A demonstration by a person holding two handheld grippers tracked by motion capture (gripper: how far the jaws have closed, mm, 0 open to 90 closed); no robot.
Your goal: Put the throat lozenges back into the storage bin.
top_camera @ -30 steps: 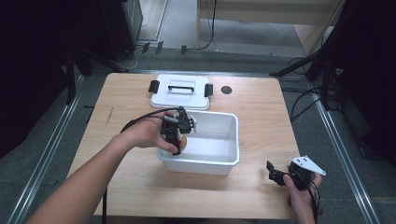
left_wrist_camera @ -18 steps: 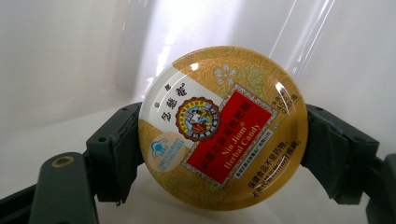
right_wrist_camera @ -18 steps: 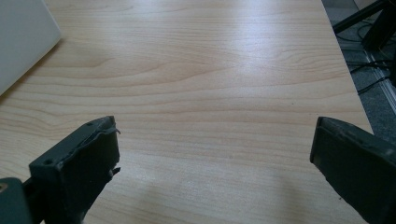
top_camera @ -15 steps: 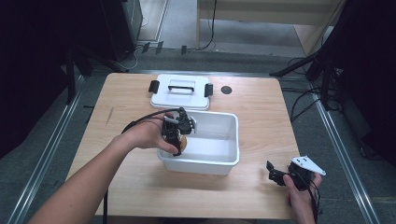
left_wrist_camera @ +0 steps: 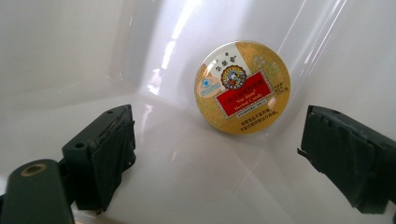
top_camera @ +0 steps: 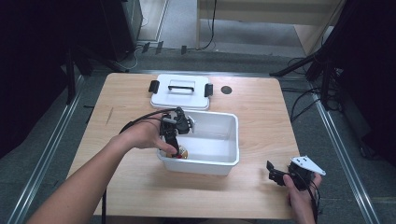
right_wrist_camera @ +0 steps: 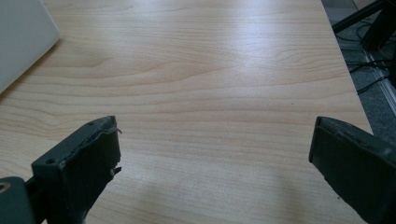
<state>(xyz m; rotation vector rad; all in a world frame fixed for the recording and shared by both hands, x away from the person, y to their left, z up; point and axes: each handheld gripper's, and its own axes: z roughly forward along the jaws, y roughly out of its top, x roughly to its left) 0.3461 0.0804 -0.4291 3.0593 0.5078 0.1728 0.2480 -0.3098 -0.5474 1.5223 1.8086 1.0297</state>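
On the wooden tabletop (top_camera: 261, 112), the left tool (top_camera: 173, 148) reaches down into the near-left corner of a white plastic bin (top_camera: 223, 161), just above a small gold tin (top_camera: 182, 153). A white lid (top_camera: 180, 92) lies behind the bin. The right tool (top_camera: 275, 175) hovers near the tabletop's front right corner.

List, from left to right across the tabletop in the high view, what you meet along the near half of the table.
Left tool → gold tin → white tub → right tool.

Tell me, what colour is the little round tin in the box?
Gold with a red label; the candy tin shows best in the left gripper view.
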